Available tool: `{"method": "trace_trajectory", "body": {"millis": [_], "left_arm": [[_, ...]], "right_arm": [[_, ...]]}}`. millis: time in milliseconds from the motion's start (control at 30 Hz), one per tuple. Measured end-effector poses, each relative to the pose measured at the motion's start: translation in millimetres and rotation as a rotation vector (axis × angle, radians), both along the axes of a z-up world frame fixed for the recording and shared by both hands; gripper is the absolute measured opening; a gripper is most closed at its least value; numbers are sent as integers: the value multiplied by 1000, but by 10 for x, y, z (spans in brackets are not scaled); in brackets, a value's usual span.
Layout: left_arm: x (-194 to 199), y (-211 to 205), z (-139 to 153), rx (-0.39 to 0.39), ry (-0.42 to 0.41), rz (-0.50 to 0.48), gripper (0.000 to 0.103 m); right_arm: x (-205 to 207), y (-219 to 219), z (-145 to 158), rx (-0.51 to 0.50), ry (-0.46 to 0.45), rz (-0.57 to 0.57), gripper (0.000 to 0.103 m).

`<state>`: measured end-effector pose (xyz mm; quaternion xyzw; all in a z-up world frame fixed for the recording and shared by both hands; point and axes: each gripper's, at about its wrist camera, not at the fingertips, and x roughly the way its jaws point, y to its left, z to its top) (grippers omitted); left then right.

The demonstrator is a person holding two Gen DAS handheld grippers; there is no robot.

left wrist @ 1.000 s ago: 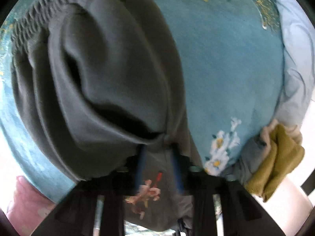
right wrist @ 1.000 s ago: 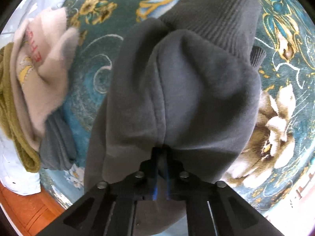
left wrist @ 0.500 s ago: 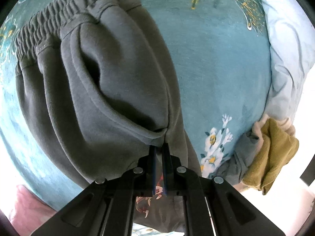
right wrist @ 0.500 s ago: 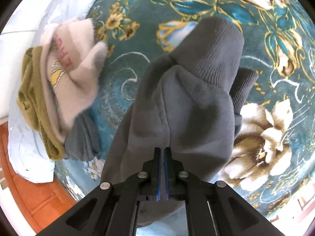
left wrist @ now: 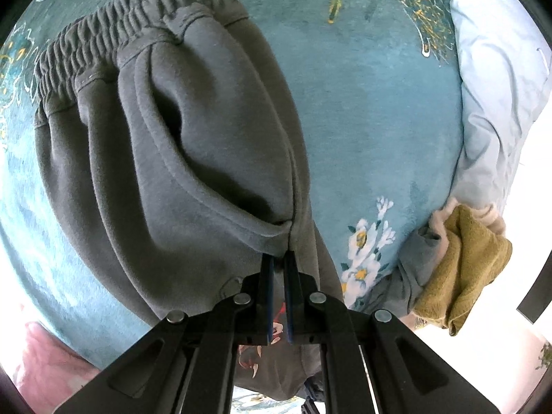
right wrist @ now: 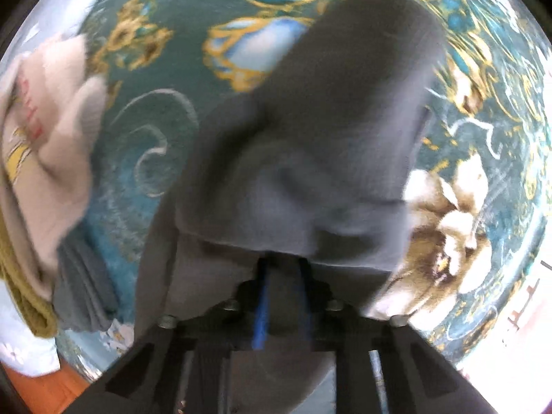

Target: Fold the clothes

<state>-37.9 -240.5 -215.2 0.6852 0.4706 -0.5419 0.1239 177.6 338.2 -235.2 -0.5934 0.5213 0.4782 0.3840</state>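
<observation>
Grey sweatpants (left wrist: pixel 207 158), pink top (right wrist: pixel 45 145) w/ blurred red lettering, unreadable

Bare blanket (left wrist: pixel 372 131) right of grey sweatpants (left wrist: pixel 179 145); clothes pile (left wrist: pixel 459 262) blocks far right.

Teal floral blanket (left wrist: pixel 372 131) — pale blue sheet (left wrist: pixel 496 103) at its edge.

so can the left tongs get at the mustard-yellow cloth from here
Probably not yet: the left tongs are shut on the grey fleece sweatpants. The mustard-yellow cloth lies apart to the right, on top of its pile.
</observation>
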Motion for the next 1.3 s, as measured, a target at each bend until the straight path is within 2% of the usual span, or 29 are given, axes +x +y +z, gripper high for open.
{"method": "trace_trajectory", "body": {"millis": [133,200,267,300,367,433,600,667,733,900,967,1033,1167,1300], "left_arm": [[2,15,0,5,8,-6,5],[9,2,5,7,11,-11,5],[25,-5,-6,12,9,-4,5],[34,-5,-12,14,8,1,5],[-9,-28,-11,17,7,-18,5],[-46,-28,-25,21,7,-33,5],[-42,5,-74,25,0,-24,5],[-35,1,-95,26,-5,-21,5],[-27,-10,-118,29,-12,-17,5],[-13,-50,-159,34,-27,-10,5],[1,-69,-142,31,-28,-10,5],[8,-69,-135,30,-27,-8,5],[15,-62,-91,35,-12,-12,5],[59,-49,18,41,18,-11,5]], "right_arm": [[133,60,71,-28,63,-27,0],[127,71,113,-67,142,-5,2],[111,84,159,-56,147,23,4],[102,91,182,-50,150,37,9],[113,117,181,-51,160,1,47],[88,123,164,-60,163,-29,51],[-94,90,131,-18,52,14,50],[-133,79,109,-3,1,9,43],[-155,77,84,3,-49,6,31],[-200,140,39,-25,-97,-3,29],[-214,154,59,-32,-87,3,16],[-227,164,89,-37,-71,11,11],[-84,187,279,-41,15,-16,5],[71,206,502,-42,104,-45,5]]}}
